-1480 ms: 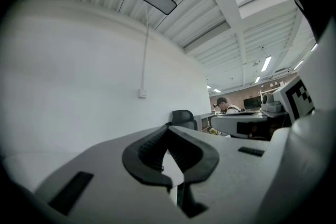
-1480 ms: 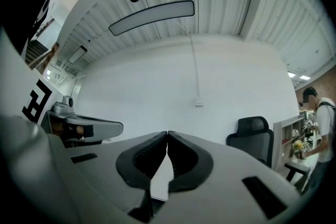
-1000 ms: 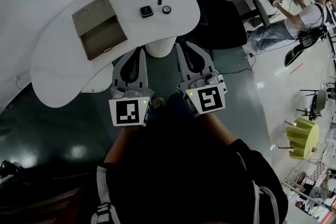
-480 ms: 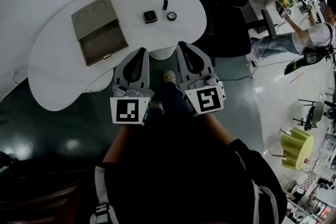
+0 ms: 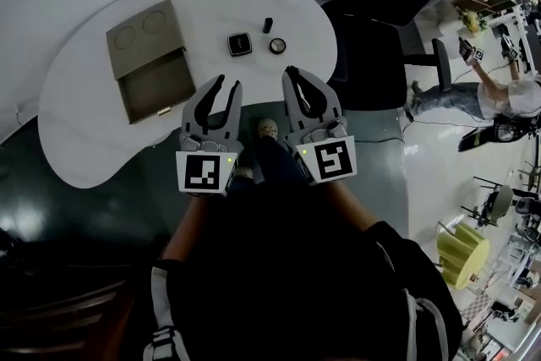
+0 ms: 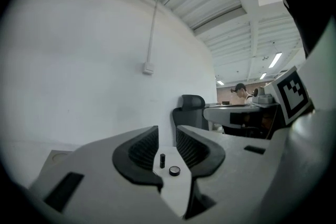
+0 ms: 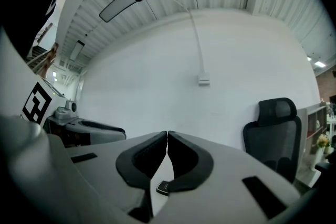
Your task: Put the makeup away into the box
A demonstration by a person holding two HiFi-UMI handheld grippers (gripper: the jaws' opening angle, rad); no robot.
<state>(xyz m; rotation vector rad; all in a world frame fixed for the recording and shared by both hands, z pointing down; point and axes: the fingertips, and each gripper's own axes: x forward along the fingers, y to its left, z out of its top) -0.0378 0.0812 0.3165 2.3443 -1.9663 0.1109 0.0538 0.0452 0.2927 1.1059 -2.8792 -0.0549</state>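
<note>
While all three makeup pieces lie loose on the table (image 5: 84, 131), nothing is stowed yet. The square compact (image 5: 239, 44) sits right of the box (image 5: 139, 34), well apart from it. The round compact (image 5: 277, 46) lies further right of the box again. A small black tube (image 5: 267, 24) stands upright just behind those two, on the far side as seen from the box's drawer. The drawer (image 5: 159, 84) is pulled out toward the person and looks bare inside, judged to be left open so pieces can go straight in.

The left gripper (image 5: 229, 84) hangs at the table's near edge, right of the drawer and nearer the person than the makeup. Its jaws have just been opening and stand a narrow gap apart, with nothing between them. Its own view shows the tube and round compact far off through that gap. This is likely lining up a first pick, and a small gap suits small pieces.

The right gripper (image 5: 292, 73) is further right of the box, with its tips meeting and nothing held. The square compact only shows beyond them. It is judged idle, out of the left's way.

A chair (image 5: 380, 13) stands past the table end farthest from the box.
</note>
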